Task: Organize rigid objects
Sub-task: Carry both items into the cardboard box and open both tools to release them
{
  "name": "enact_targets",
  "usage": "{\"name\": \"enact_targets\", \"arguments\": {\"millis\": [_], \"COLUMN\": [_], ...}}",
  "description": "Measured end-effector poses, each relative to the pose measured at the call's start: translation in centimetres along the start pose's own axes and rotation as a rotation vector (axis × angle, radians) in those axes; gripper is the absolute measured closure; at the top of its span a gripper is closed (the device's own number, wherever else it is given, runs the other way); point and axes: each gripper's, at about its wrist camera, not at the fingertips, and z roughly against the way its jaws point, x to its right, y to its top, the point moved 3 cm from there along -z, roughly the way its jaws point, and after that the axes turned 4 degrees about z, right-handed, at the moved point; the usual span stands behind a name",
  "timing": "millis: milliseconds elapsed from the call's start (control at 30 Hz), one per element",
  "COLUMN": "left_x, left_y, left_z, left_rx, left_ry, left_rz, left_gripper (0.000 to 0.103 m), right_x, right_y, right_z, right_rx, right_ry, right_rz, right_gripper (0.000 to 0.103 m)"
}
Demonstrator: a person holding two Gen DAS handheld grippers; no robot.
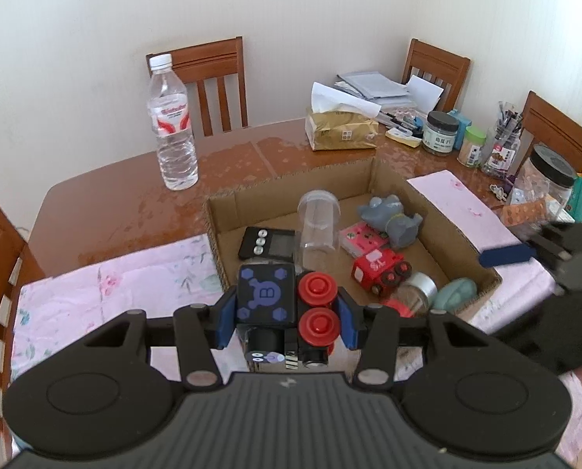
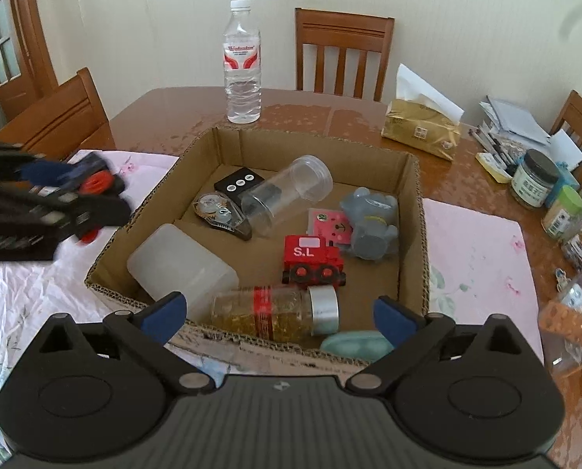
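Observation:
My left gripper point(image 1: 287, 318) is shut on a black toy block with red wheels point(image 1: 287, 305) and holds it just in front of the near left corner of the cardboard box point(image 1: 392, 179). The box holds a red toy train point(image 2: 312, 256), a grey elephant figure point(image 2: 371, 222), a clear plastic jar point(image 2: 287, 191), a glass spice jar point(image 2: 279, 310), a white plastic container point(image 2: 181, 265), a black timer point(image 2: 238, 183) and a pink card point(image 2: 326, 226). My right gripper point(image 2: 279, 312) is open and empty at the box's near edge. It shows blurred at the right of the left wrist view point(image 1: 525, 252).
A water bottle point(image 2: 242, 62) stands behind the box. A gold tissue pack point(image 2: 421, 129) and jars, pens and papers point(image 2: 533, 172) crowd the right side of the wooden table point(image 2: 154, 117). Pink floral cloth point(image 2: 474, 250) lies under the box. Wooden chairs point(image 2: 343, 51) surround the table.

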Motion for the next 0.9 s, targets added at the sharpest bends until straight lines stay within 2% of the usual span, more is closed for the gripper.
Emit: {"name": "enact_targets", "arguments": {"millis": [267, 300, 333, 367, 433, 500, 567, 733, 900], "left_x": [0.2, 0.2, 0.3, 0.2, 0.1, 0.1, 0.0, -0.2, 0.4], "left_y": [1.6, 1.7, 1.7, 1.7, 1.8, 1.7, 1.7, 1.2, -0.4], "left_z": [-5.0, -5.4, -5.6, -5.6, -5.2, -4.5, -3.7, -1.7, 0.7], "left_rx": [-0.021, -0.020, -0.018, -0.007, 0.026, 0.065, 0.096, 0.109, 0.053], "left_ry": [0.008, 0.011, 0.012, 0.017, 0.033, 0.052, 0.060, 0.097, 0.125], "left_rz": [-0.001, 0.000, 0.001, 0.005, 0.010, 0.014, 0.015, 0.033, 0.078], "left_gripper": [0.054, 0.047, 0.033, 0.027, 0.007, 0.000, 0.000, 0.001, 0.001], "right_x": [0.2, 0.1, 0.2, 0.2, 0.3, 0.4, 0.5, 0.6, 0.9], "right_y": [-0.8, -0.8, -0.9, -0.9, -0.9, -0.8, -0.7, -0.3, 0.0], "right_z": [1.8, 2.0, 2.1, 2.2, 2.3, 2.5, 2.6, 2.8, 3.0], "right_rx": [0.011, 0.012, 0.013, 0.012, 0.011, 0.012, 0.009, -0.012, -0.050], "right_ry": [0.002, -0.002, -0.005, -0.008, -0.012, -0.014, -0.018, -0.049, -0.103], "right_rz": [-0.042, -0.044, -0.047, -0.053, -0.067, -0.077, -0.085, -0.105, -0.140], "right_gripper": [0.000, 0.000, 0.000, 0.000, 0.000, 0.000, 0.000, 0.000, 0.000]}}
